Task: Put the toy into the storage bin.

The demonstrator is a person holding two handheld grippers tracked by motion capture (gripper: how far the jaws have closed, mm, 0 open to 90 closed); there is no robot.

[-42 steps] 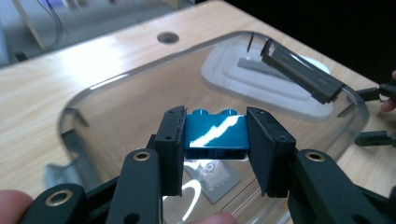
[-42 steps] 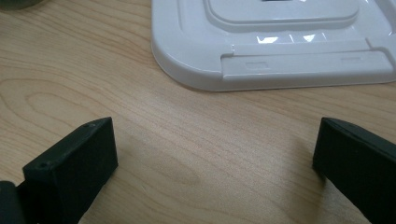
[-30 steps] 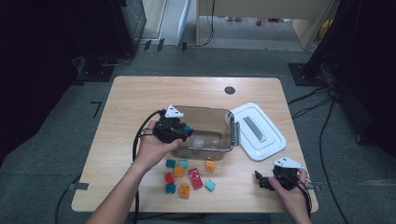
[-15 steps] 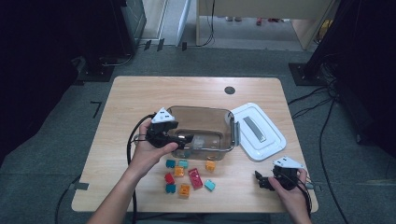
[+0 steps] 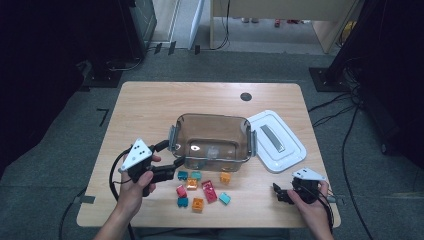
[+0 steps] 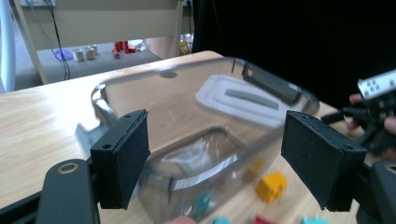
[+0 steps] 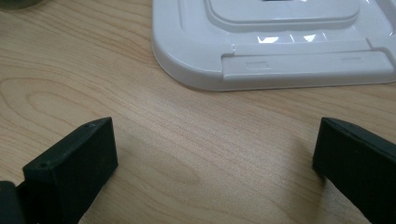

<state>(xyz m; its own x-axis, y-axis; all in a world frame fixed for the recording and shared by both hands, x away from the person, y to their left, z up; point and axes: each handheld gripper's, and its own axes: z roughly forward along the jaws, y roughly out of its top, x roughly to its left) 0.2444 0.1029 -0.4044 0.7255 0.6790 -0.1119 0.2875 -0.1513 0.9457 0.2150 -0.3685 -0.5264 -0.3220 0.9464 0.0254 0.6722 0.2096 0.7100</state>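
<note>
While left gripper (image 5: 172,156) gapes empty, jaws just opened, beside tub (image 5: 212,136), blocks (image 5: 202,188) below fingertips remain unloaded; right gripper (image 5: 278,192) wide, idle.

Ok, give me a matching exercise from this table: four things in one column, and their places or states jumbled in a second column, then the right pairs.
Things:
1. clear container
2. white lid
3. left tongs
4. right tongs

Places or states:
A. flat on the table, right of the container
B. open, low over bare wood near the lid
C. mid-table, open-topped, coloured blocks in front of it
D. open, nothing gripped, at the container's near left corner

Pairs: 1-C, 2-A, 3-D, 4-B
</note>
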